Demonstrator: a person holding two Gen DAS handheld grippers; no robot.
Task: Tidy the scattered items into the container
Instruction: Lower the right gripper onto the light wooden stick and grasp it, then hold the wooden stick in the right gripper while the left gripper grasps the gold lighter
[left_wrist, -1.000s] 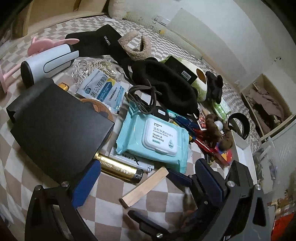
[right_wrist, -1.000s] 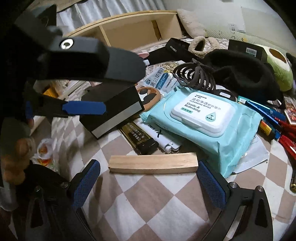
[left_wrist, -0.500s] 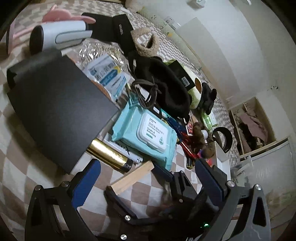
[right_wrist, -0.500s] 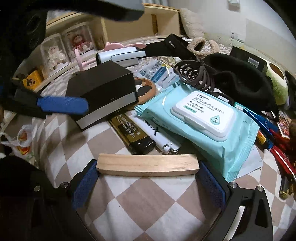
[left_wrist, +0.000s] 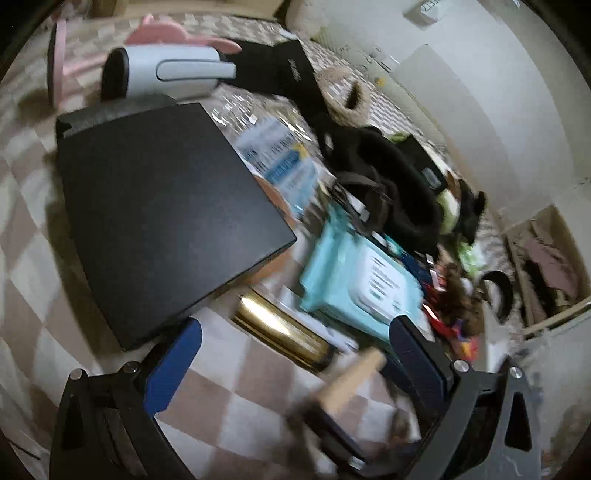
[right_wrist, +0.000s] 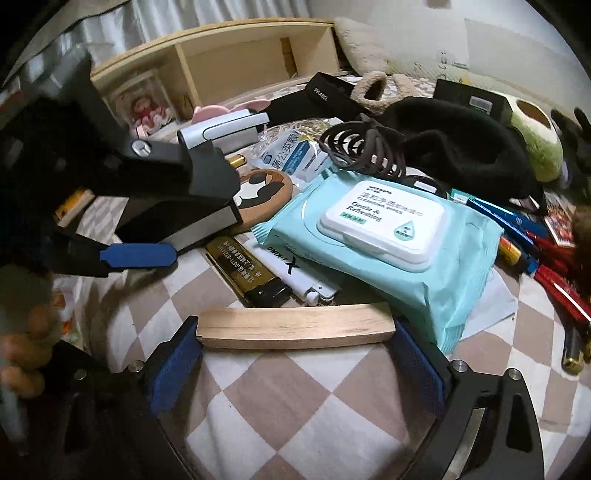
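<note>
A light wooden block (right_wrist: 295, 328) lies on the checked cloth, and my right gripper (right_wrist: 295, 354) is shut on it, one blue pad at each end. The block also shows, blurred, in the left wrist view (left_wrist: 351, 384). My left gripper (left_wrist: 291, 362) is open and empty, hovering over a gold lighter (left_wrist: 280, 330) beside a black box (left_wrist: 162, 229). In the right wrist view the left gripper (right_wrist: 147, 206) sits at the left over the same black box (right_wrist: 177, 221). A teal wet-wipes pack (right_wrist: 380, 236) lies just behind the block.
Behind the block lie the gold lighter (right_wrist: 243, 273), a white lighter (right_wrist: 295, 273), a round cat-print compact (right_wrist: 258, 192), hair ties (right_wrist: 362, 147), a black hat (right_wrist: 461, 151), pens (right_wrist: 517, 243) and a white hair dryer (left_wrist: 166, 74). A wooden shelf (right_wrist: 240, 62) stands at the back.
My right gripper moved forward and closed its pads on the ends of the wooden block. My left gripper swung toward the black box and lighter, and its view is now blurred.
</note>
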